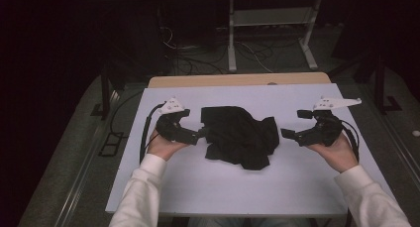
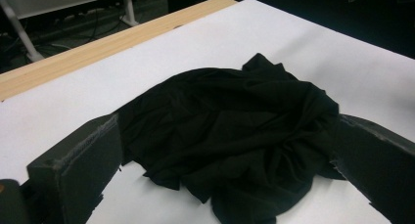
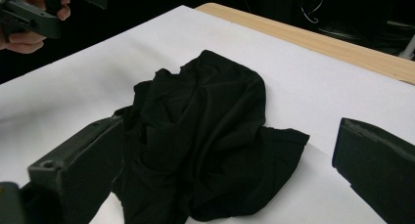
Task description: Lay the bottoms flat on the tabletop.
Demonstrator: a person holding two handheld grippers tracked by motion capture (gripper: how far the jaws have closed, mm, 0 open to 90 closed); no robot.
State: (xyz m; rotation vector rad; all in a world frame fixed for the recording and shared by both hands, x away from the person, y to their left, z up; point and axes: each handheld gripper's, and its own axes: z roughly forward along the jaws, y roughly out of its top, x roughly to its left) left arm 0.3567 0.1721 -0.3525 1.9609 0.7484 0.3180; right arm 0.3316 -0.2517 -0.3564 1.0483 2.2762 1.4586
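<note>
A crumpled black cloth point(image 1: 240, 135) lies in a heap at the middle of the white-covered table point(image 1: 198, 187). My left gripper point(image 1: 194, 123) is held at the cloth's left edge, open. In the left gripper view its jaws stand wide apart with the cloth point(image 2: 230, 131) bunched between and ahead of them. My right gripper point(image 1: 296, 124) hovers just right of the cloth, also open. In the right gripper view the cloth point(image 3: 205, 136) reaches the left jaw, and bare table separates it from the right jaw. The left gripper point(image 3: 29, 9), in a hand, shows at the top left of that view.
A bare wooden strip point(image 1: 237, 80) runs along the table's far edge. Behind it stand a white metal frame point(image 1: 270, 19) and loose cables point(image 1: 198, 58) on the dark floor. White table surface surrounds the cloth on every side.
</note>
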